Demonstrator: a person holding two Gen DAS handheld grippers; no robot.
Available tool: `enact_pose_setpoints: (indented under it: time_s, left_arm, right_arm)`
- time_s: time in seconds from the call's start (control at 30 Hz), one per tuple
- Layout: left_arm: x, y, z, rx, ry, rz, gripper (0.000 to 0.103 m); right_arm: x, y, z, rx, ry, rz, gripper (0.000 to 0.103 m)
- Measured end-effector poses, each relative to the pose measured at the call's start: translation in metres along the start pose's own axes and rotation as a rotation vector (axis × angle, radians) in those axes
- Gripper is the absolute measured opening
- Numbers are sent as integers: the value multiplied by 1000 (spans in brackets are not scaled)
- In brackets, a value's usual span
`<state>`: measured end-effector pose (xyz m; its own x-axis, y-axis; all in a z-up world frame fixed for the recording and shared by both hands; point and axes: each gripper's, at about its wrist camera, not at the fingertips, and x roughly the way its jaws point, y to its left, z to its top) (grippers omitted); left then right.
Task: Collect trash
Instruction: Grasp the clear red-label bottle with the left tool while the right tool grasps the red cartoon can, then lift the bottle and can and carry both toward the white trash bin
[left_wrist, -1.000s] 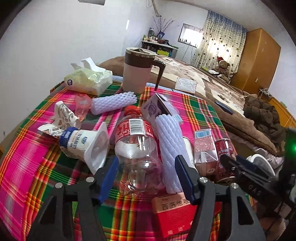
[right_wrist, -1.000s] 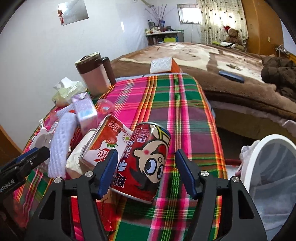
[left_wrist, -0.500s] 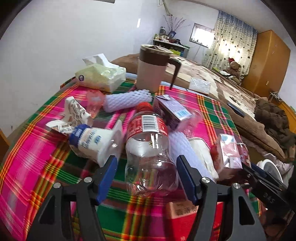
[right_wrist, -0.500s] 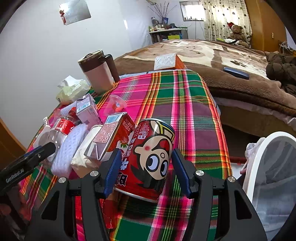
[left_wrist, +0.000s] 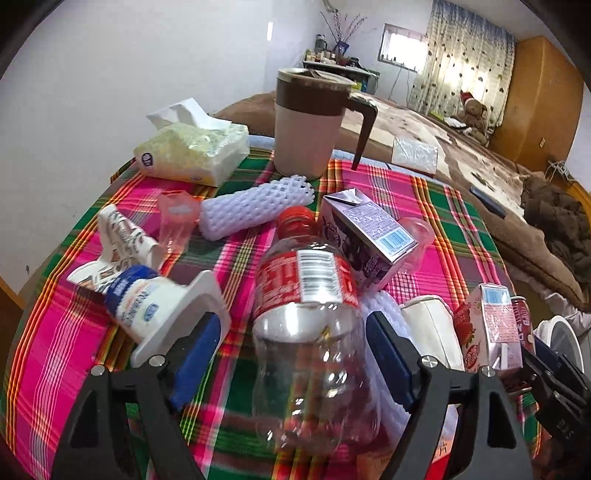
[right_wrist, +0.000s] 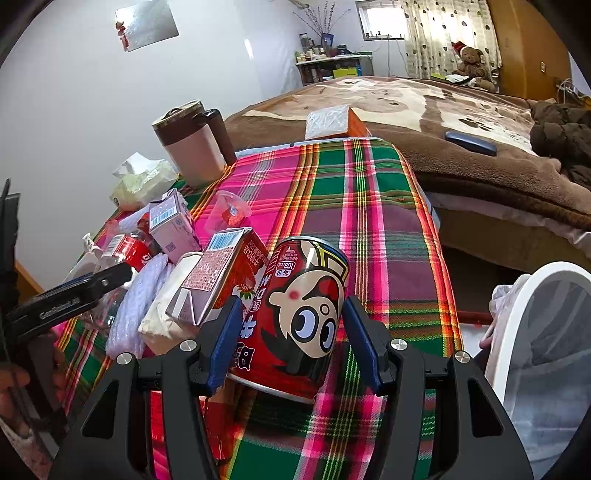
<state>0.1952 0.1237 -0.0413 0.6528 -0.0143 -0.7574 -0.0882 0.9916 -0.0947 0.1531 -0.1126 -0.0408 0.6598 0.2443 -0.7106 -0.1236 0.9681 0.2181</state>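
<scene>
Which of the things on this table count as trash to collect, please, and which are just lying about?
Trash for collecting:
- red can, between the right hand-held gripper's fingers
- clear plastic bottle, between the opening left hand-held gripper's fingers
- strawberry carton
- purple carton
- foam sleeve

Probably just lying about:
- lidded jug
- tissue pack

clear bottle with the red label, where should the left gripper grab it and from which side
Grip the clear bottle across its bare lower body, just below the red label. It lies with its cap pointing away, so come from the base end, where the left gripper, jaws opening, already straddles it with neighbours crowding both sides.
</scene>
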Motion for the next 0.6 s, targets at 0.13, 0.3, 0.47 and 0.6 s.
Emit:
enact_pose_setpoints:
  time_s: [0.13,0.3,0.47,0.6]
  left_arm:
    - [8,-2,4,12,19,9,83]
    - [14,0,6,12,30,17,82]
    - [18,3,5,0,47,-6,64]
    - [16,3,5,0,42,-11,64]
  right_arm:
    - [1,0,1,-4,0,-2,58]
    - [2,-1,1,-4,-4,1,58]
    - [2,0,1,-4,-8,0,58]
    - [2,-1,1,-3,-10,2,58]
